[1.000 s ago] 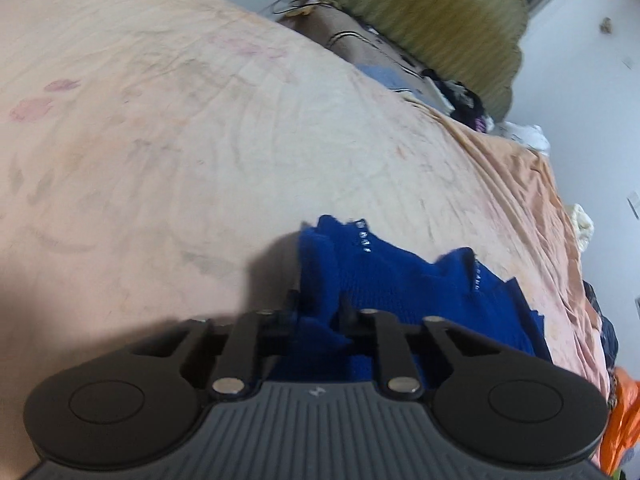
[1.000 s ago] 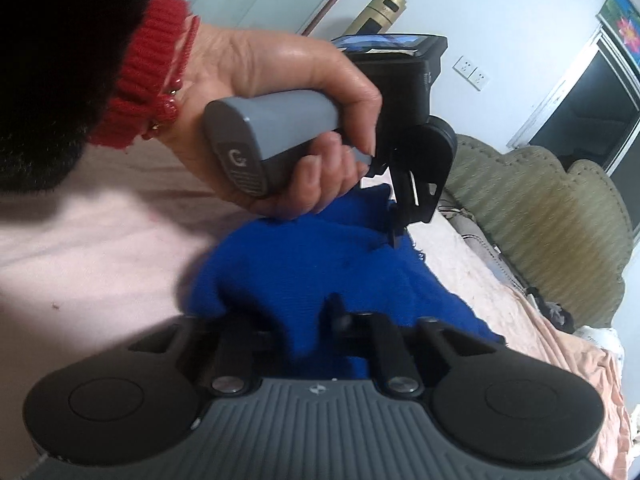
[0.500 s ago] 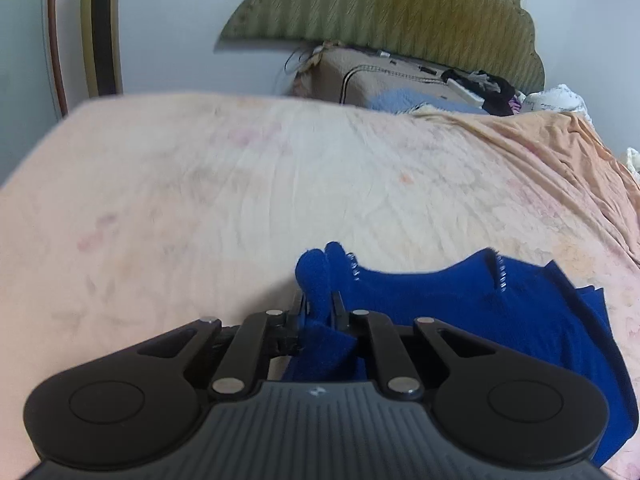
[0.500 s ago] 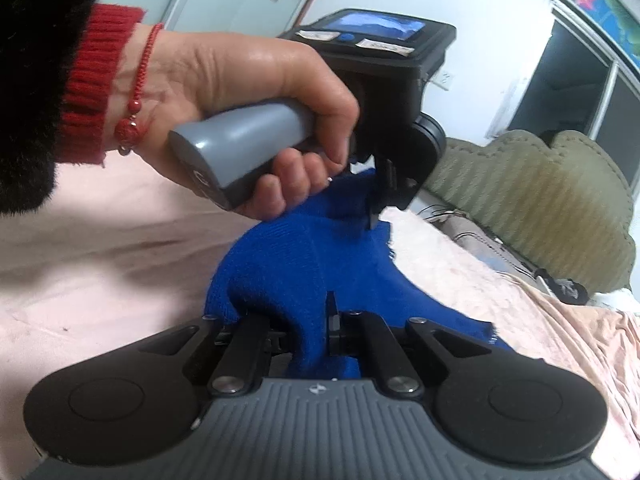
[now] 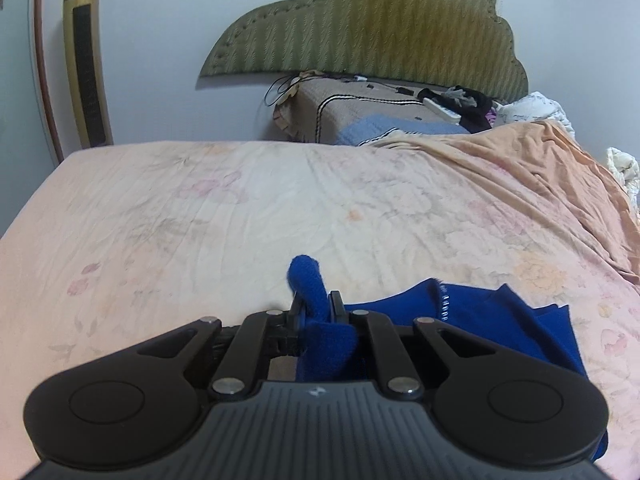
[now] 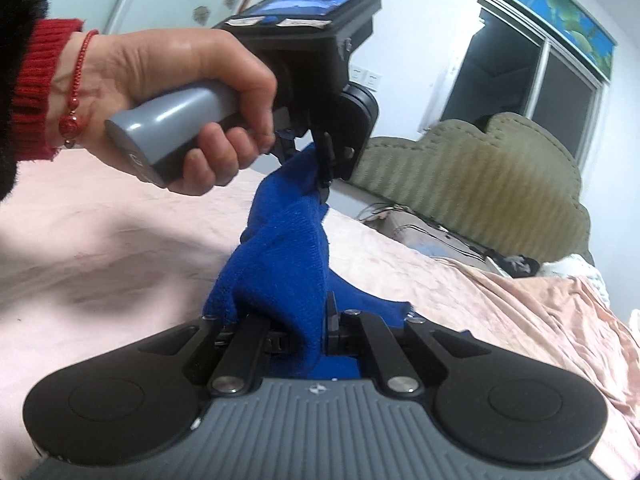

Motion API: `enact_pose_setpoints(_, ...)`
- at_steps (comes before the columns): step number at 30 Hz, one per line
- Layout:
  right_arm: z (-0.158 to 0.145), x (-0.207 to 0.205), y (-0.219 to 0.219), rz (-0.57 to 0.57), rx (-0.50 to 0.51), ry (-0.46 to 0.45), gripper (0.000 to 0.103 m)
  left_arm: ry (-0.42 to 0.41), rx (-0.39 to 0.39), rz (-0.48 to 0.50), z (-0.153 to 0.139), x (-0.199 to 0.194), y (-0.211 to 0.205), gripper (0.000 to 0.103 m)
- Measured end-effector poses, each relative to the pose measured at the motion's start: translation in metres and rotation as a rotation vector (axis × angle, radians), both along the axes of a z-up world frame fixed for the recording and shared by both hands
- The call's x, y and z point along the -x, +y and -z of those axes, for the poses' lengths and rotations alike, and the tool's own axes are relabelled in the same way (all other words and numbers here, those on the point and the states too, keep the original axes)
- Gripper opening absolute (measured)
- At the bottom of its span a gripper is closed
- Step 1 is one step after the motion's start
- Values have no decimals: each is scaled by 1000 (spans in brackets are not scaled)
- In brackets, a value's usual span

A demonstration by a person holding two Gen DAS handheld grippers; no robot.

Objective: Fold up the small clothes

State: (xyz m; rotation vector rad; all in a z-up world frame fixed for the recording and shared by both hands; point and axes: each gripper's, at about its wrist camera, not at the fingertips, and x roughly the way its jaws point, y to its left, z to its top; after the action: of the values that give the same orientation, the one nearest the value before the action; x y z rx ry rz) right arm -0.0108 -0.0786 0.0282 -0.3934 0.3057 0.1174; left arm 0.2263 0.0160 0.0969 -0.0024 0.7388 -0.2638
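Observation:
A small blue knitted garment (image 5: 492,320) hangs between both grippers above the pink bedsheet (image 5: 240,216). My left gripper (image 5: 318,306) is shut on a bunched edge of it, and a roll of blue cloth sticks up past the fingertips. In the right wrist view my right gripper (image 6: 322,312) is shut on another part of the blue garment (image 6: 280,248). The cloth stretches up from there to the left gripper (image 6: 322,168), which a person's hand (image 6: 168,80) holds higher, with a red cuff and red bead bracelet at the wrist.
A green padded headboard (image 5: 360,24) stands at the far end of the bed. Folded blankets and dark clothes (image 5: 384,116) lie below it. An orange-pink cover (image 5: 552,168) is rumpled at the right. A gold tower appliance (image 5: 86,68) stands by the wall at left. A dark window (image 6: 516,64) lies beyond.
Both grippers have risen with the blue garment, lifting most of it off the sheet. The left gripper's view has rolled level and tipped up toward the headboard.

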Motion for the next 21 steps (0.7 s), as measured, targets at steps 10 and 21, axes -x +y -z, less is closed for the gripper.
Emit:
enact_pose_setpoints(10,1,6,-50,81,-45,-13,6,-60,-31,55,-12,9,-63,10)
enact_pose_setpoints(21,12,7,-101,176,-108,9,6,-82,-105,151,9,8,-144,10)
